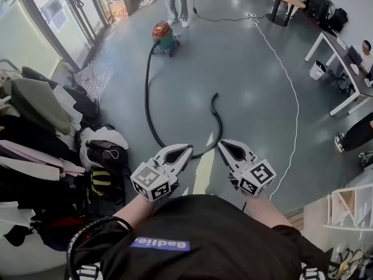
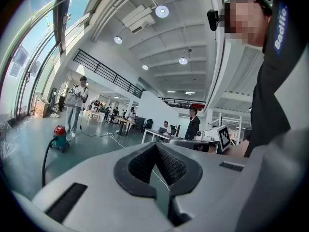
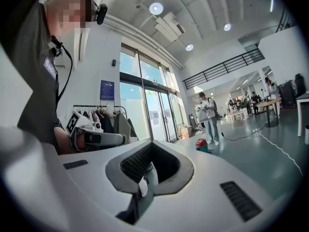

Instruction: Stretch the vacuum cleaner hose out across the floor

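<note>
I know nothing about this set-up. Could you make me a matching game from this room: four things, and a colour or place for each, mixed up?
Things:
1. vacuum cleaner
2. hose
3. cable
4. clothes

Descriptions:
A. white, running down the right side
B. black, lying in curves in the middle
C. hanging at the left edge
D. red top, at the far end of the room

Pairs: 1-D, 2-B, 3-A, 4-C

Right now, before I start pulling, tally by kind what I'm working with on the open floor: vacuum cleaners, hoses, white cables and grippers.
Vacuum cleaner: 1
Black hose: 1
White cable: 1
Grippers, left gripper and right gripper, both shut and empty: 2
Total: 5
</note>
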{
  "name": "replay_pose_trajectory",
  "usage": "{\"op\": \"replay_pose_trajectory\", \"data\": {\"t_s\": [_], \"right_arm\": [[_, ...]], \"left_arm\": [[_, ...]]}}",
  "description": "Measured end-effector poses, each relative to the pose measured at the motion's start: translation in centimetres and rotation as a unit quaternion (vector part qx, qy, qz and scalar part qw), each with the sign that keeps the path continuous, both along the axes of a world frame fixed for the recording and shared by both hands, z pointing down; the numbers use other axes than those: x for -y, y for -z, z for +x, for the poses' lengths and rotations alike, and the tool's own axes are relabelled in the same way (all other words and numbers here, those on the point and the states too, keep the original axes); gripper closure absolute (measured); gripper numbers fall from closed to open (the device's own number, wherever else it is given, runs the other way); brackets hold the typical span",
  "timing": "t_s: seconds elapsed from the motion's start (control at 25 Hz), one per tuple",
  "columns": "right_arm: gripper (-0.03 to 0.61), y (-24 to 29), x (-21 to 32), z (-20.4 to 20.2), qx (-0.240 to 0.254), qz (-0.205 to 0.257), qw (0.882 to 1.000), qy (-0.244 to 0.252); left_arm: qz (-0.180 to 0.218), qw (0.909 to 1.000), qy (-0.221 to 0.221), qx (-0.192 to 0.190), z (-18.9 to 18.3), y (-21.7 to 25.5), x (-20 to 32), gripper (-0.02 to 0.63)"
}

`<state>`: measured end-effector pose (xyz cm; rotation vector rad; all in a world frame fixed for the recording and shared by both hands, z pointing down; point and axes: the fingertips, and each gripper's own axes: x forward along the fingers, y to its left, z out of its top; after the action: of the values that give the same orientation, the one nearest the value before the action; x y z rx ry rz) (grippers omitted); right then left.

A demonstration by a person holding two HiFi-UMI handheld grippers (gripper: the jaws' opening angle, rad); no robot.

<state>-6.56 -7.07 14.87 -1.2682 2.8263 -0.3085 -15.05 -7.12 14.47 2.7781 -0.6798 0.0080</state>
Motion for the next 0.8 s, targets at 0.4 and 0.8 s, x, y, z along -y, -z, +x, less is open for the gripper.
{"op": "replay_pose_trajectory", "data": {"t_s": [0.4,0.8], "right_arm": [[0.575,-1.5,0.4,7.2,0.001,-0.016,1.000,-0.012],[0.575,-3.2,10.0,3.9,-0.024,-0.043,0.998,-0.026]], "left_arm": [[0.002,0.9999,0.012,-0.004,5.9,-0.5,1.2,0.606],[-0.024,0.9993,0.014,-0.023,1.9,-3.1,12.2,0.606]]}}
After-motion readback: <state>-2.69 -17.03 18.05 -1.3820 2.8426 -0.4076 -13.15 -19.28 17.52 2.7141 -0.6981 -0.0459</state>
